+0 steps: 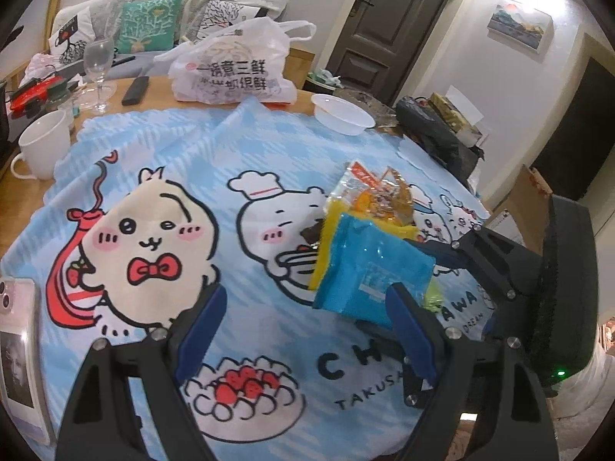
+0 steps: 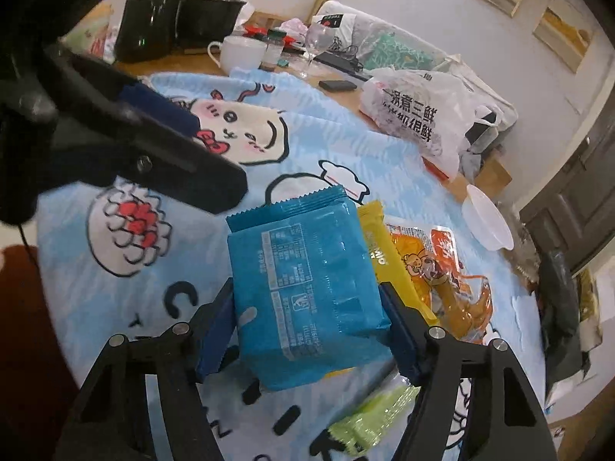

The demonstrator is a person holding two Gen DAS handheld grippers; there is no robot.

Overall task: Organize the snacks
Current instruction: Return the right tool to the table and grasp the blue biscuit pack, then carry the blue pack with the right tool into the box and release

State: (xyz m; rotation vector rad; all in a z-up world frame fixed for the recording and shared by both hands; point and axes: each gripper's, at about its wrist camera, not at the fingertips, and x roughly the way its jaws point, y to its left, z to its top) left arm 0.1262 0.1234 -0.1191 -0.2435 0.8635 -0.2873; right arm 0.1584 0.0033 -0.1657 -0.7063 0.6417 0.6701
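A blue snack packet [image 2: 303, 288] sits between the blue pads of my right gripper [image 2: 305, 288], which is shut on its two sides. In the left wrist view the same packet [image 1: 369, 269] tilts above the cartoon tablecloth [image 1: 161, 176], with the right gripper [image 1: 461, 253] behind it. Under and beside it lie a yellow packet [image 2: 388, 265], an orange packet [image 2: 434, 265] and a pale green packet [image 2: 376, 415]. My left gripper [image 1: 307, 296] hovers open over the cloth just left of the blue packet, with nothing between its fingers.
A white plastic bag [image 1: 230, 69] and a white bowl [image 1: 342, 115] stand at the far edge. A white mug [image 1: 42, 146], a wine glass [image 1: 98, 65] and a remote [image 1: 134, 90] are at the far left. A phone [image 1: 15, 307] lies at the near left, a black bag [image 1: 434, 130] at the right.
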